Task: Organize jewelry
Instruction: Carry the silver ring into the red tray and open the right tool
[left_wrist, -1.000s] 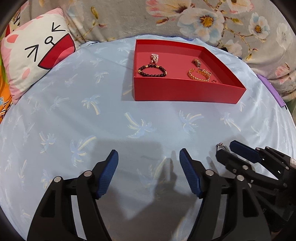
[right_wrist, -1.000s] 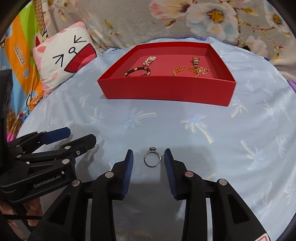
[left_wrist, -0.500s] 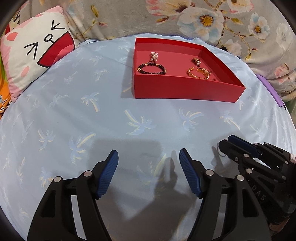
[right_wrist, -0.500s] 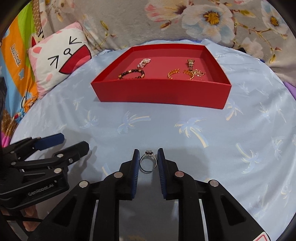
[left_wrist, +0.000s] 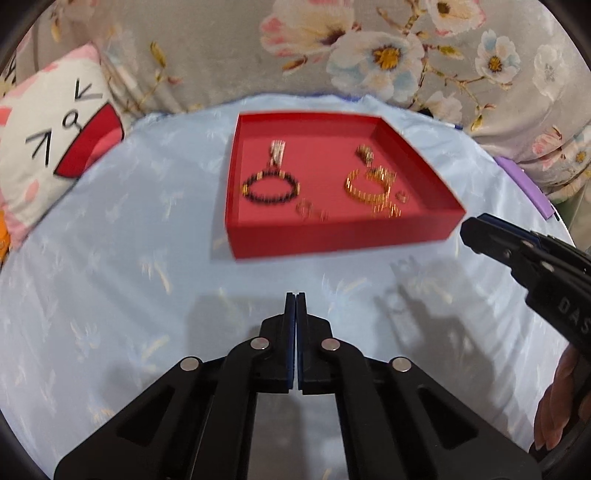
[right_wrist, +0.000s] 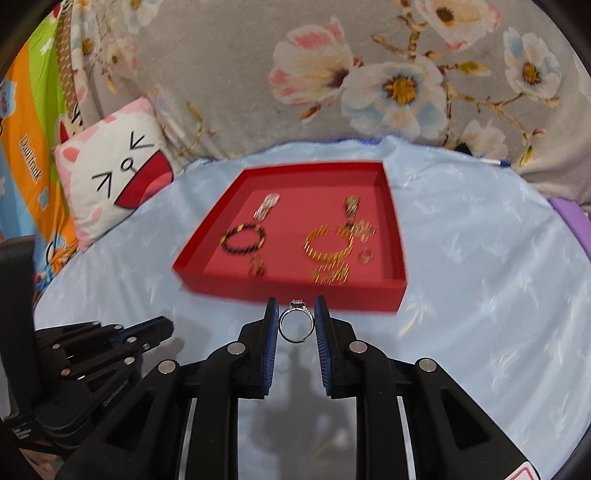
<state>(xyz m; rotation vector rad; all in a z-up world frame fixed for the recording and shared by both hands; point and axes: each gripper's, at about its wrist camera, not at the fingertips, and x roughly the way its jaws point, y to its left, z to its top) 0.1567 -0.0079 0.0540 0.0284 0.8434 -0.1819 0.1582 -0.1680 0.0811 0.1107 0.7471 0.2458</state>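
Left wrist view: the left tool (left_wrist: 295, 295) is sitting at the lower centre of the frame with its blue pads pressed together, gripping nothing, above the pale blue palm-print cloth (left_wrist: 110, 295). The red tray (left_wrist: 332, 236) is lying in the upper centre, blurred, holding a dark beaded bracelet (left_wrist: 270, 190) at its left and a gold bracelet (left_wrist: 367, 186) at its right, with smaller pieces near its front wall. The right tool (left_wrist: 476, 227) is reaching in from the right edge; what it grips is hidden here. A cat-face pillow (left_wrist: 55, 155) is leaning at the upper left.

Right wrist view: the right tool (right_wrist: 295, 317) is pinching a silver ring (right_wrist: 296, 325) upright between its pads, stone on top, lifted above the cloth, just in front of the tray's (right_wrist: 295, 291) near wall. The left tool (right_wrist: 162, 326) is showing at the lower left.
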